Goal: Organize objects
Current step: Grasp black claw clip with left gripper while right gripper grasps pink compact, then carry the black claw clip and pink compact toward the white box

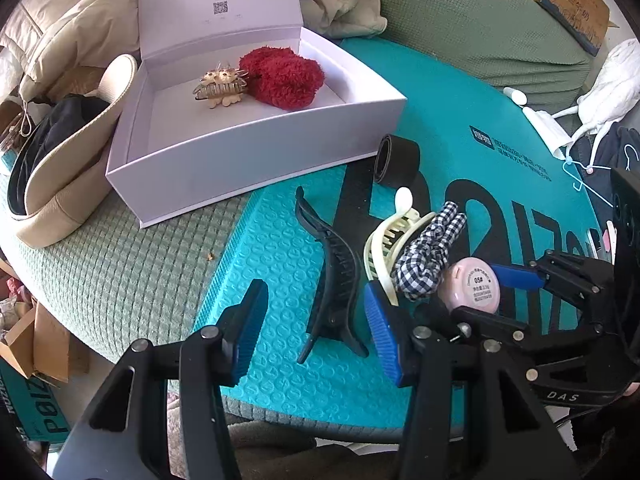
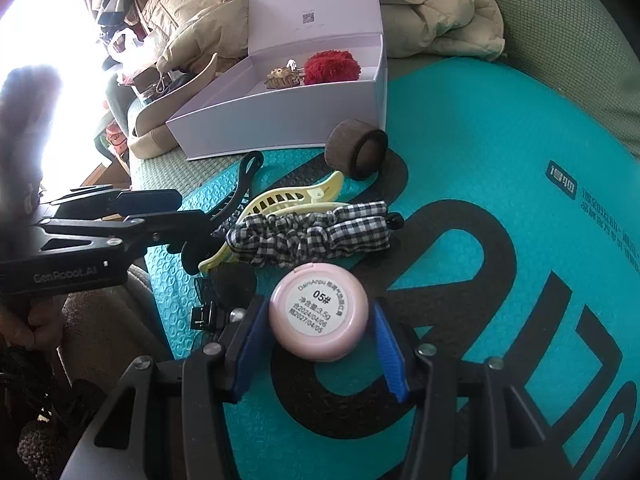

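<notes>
My right gripper (image 2: 318,344) has the round pink plastic compact with the white printed label (image 2: 318,316) between its blue pads (image 2: 386,354). The left pad lies against the case; on the right a thin gap seems to remain, so I judge the grip closing, not yet firm. The compact sits on the teal foam mat (image 2: 500,128).

My left gripper (image 1: 316,328) stands wide and holds nothing. The long black plastic hair clip (image 1: 334,280) lies on the mat between its pads, touching neither.

Just ahead of the compact lie the black-and-white checked fabric scrunchie (image 2: 316,236) and the cream plastic claw clip (image 2: 296,200), the scrunchie draped over the clip. Farther ahead stands a dark brown cylindrical roller (image 2: 356,152).

The open white cardboard box (image 2: 280,112) sits well ahead and to the left, lid up. It already holds a red fluffy scrunchie (image 2: 332,66) and a gold ornamented claw clip (image 2: 282,78).

Step in hand, by my judgement: seizing the compact for the box. The next move calls for a full close, a lift clear of the checked scrunchie, then a carry forward and left over the near box wall. The smooth, rounded case may slip if squeezed off centre.
</notes>
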The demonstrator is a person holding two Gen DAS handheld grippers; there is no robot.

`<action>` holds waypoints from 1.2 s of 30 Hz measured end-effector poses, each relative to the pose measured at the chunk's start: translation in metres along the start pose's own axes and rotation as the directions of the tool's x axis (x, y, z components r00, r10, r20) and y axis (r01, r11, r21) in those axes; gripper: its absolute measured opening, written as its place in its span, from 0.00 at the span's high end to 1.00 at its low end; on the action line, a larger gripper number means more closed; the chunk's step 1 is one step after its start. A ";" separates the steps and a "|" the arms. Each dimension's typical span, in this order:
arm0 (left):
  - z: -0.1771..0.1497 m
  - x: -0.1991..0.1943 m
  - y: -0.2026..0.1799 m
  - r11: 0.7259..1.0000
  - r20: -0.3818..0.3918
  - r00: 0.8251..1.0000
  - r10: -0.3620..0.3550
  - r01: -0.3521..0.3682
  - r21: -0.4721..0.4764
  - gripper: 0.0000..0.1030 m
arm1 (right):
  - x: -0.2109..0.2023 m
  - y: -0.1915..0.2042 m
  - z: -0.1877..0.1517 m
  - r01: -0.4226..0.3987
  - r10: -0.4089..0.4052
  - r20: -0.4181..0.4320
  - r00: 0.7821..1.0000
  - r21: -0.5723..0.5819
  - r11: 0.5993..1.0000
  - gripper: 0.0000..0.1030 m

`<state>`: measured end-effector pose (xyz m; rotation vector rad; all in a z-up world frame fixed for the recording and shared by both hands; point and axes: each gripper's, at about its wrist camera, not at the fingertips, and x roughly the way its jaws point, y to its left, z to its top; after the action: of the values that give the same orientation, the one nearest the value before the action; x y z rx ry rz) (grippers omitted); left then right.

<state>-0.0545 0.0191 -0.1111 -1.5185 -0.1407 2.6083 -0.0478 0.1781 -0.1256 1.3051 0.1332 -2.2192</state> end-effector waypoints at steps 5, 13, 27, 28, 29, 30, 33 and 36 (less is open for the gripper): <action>0.005 0.018 -0.011 0.997 -0.053 0.996 0.065 -0.063 0.036 0.53 | -0.004 -0.005 -0.004 0.021 -0.021 0.001 1.000 0.000 1.000 0.49; 0.011 0.027 -0.011 0.998 -0.063 0.996 0.069 -0.068 0.003 0.53 | -0.007 -0.011 -0.010 0.027 -0.027 0.009 1.000 0.008 1.000 0.49; 0.003 0.020 -0.011 0.996 -0.053 0.994 0.094 -0.093 0.014 0.82 | -0.014 -0.011 -0.020 0.055 -0.055 0.040 0.998 0.010 0.998 0.50; 0.002 0.019 -0.013 0.996 -0.055 0.995 0.085 -0.084 0.017 0.82 | -0.015 -0.012 -0.020 0.062 -0.062 0.039 0.997 0.012 0.998 0.50; 0.001 0.018 -0.013 0.997 -0.056 0.996 0.073 -0.072 0.014 0.82 | -0.016 -0.013 -0.020 0.072 -0.073 0.035 0.997 0.015 0.997 0.50; 0.000 0.017 -0.014 0.998 -0.056 0.996 0.062 -0.062 0.010 0.82 | -0.017 -0.013 -0.020 0.078 -0.078 0.032 0.996 0.018 0.997 0.50; -0.005 0.012 -0.017 0.999 -0.060 0.997 0.038 -0.039 -0.005 0.82 | -0.023 -0.015 -0.023 0.072 -0.073 0.041 0.996 0.034 0.997 0.50; -0.009 0.006 -0.018 1.000 -0.063 0.998 0.023 -0.024 -0.011 0.82 | -0.031 -0.013 -0.024 0.080 -0.082 0.050 0.995 0.032 0.996 0.50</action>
<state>-0.0488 0.0383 -0.1177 -1.6142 -0.1335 2.5786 -0.0241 0.2106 -0.1152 1.2785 0.1370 -2.3292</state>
